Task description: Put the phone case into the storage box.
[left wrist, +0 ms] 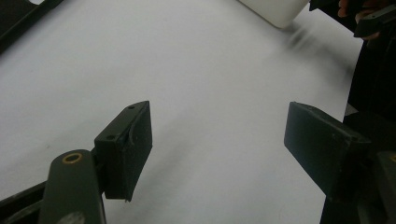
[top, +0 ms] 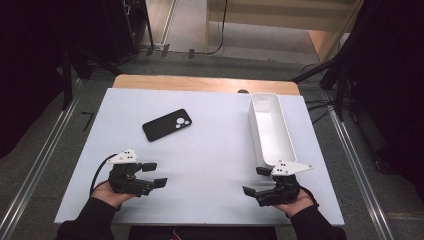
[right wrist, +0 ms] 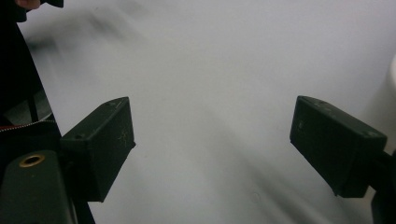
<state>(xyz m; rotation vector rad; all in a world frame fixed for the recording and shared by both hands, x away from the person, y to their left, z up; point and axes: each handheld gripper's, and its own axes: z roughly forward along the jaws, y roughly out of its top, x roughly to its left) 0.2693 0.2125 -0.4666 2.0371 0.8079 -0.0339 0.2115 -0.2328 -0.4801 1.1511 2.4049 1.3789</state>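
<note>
A black phone (top: 166, 124) lies camera side up on the white table top (top: 210, 150), left of centre. A long white bin (top: 271, 128) stands empty at the right, its near corner (left wrist: 275, 10) visible in the left gripper view. My left gripper (top: 154, 175) rests low near the front left, jaws pointing right and open, with nothing between its pads (left wrist: 128, 149). My right gripper (top: 256, 180) sits at the front right just below the bin's near end, pointing left, open and holding nothing between its pads (right wrist: 100, 144).
A wooden strip (top: 205, 83) borders the table's far edge. Dark stands and cables flank both sides of the table. The other hand and its gripper (left wrist: 369, 18) show at the top right of the left gripper view.
</note>
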